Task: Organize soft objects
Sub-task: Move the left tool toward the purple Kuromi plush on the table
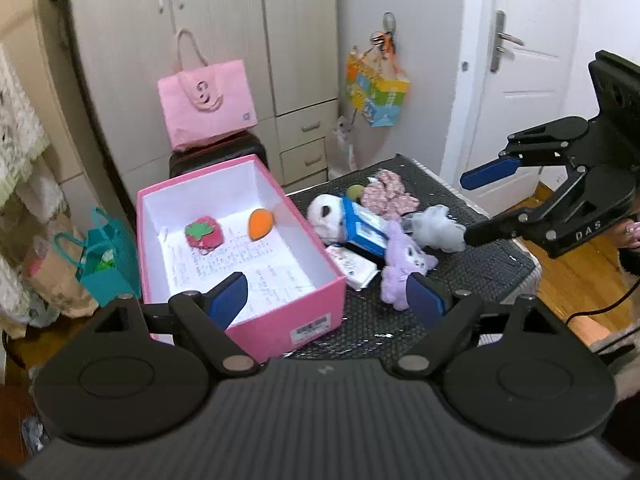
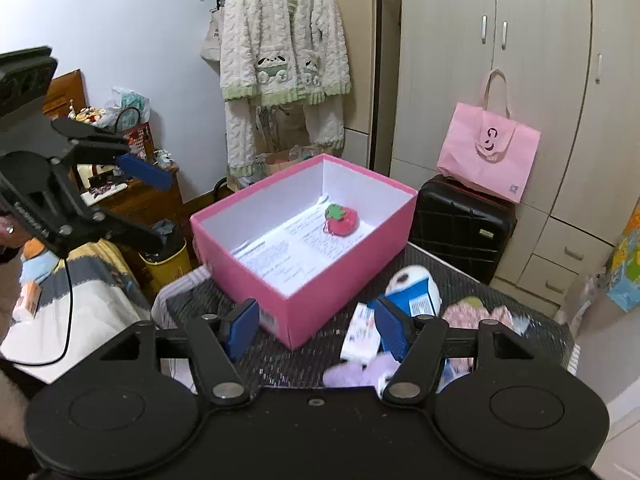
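Two toys boxed, the pile still waiting

Going left to right in the left wrist view, we saw the pink box (image 1: 240, 240) first, open on the dark table (image 1: 500, 264), with a strawberry plush (image 1: 203, 233) and an orange toy (image 1: 261, 222) already lying on its paper lining. Our left gripper (image 1: 326, 298) hung above the box's near corner, fingers spread wide and holding nothing. Just right of the box lay the pile: a white plush (image 1: 326, 216), a blue packet (image 1: 366, 230), a purple plush (image 1: 402, 264), floral fabric (image 1: 390, 196) and a grey plush (image 1: 438, 226). Our right gripper (image 1: 478, 206) hovered over the grey plush, its fingers also apart and empty. We judged the next pick was best made by lowering straight onto one toy's body, squeezing its bulk rather than an ear or limb, lifting clear of its neighbours before crossing the box wall
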